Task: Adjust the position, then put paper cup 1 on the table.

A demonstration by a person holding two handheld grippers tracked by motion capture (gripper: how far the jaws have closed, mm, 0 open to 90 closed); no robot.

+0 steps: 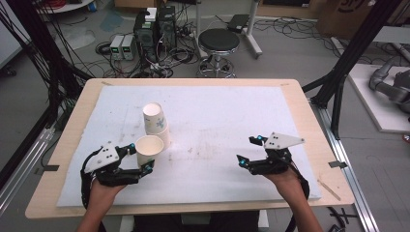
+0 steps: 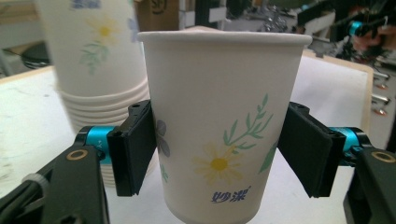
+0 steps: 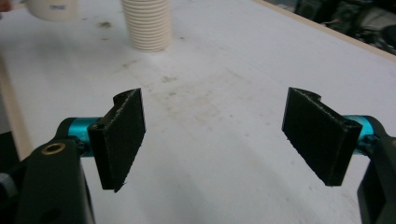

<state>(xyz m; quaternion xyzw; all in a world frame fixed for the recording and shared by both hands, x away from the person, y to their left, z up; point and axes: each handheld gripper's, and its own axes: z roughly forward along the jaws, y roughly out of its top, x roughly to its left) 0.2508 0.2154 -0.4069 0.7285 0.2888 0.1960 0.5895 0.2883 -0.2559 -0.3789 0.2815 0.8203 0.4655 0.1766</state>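
On the white table (image 1: 232, 116), our left gripper (image 1: 138, 157) clamps a paper cup (image 2: 219, 130) mid-wall beside the stack (image 1: 155, 121); it looks light and crushable, so we squeeze gently. Our right gripper (image 1: 251, 151) gapes empty.

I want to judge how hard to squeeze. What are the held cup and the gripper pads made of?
The cup looks like thin paper with a matte white finish: rolled rim, printed flowers. It sits between the left gripper pads, which look like matte black foam or rubber; the rough cut edges suggest that, though I can't be sure.
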